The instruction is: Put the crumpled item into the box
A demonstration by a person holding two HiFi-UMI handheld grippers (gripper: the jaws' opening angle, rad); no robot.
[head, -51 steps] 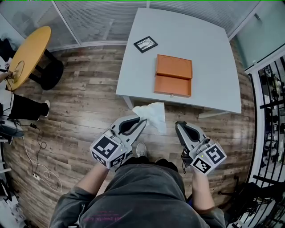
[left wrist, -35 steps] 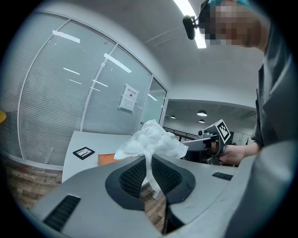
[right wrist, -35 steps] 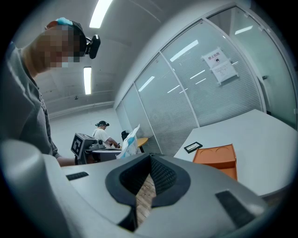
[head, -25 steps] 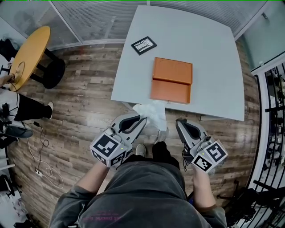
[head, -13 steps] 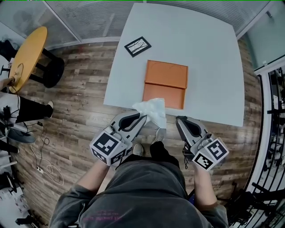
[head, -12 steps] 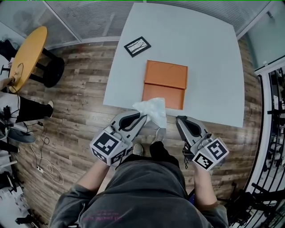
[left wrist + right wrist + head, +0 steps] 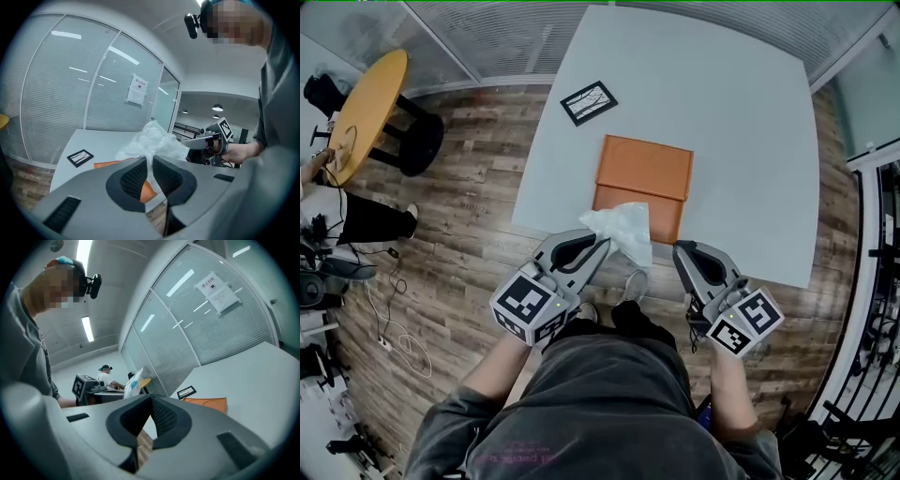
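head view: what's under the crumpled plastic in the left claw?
Left claw is shut on the crumpled plastic. It covers the near-left part of the orange box and some near edge of the grey table. The rest of the box shows; its inside doesn't.

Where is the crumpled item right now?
Head view, centre-left: the crumpled item is pinched in the left gripper, overlapping the near edge of the orange box on the grey table.
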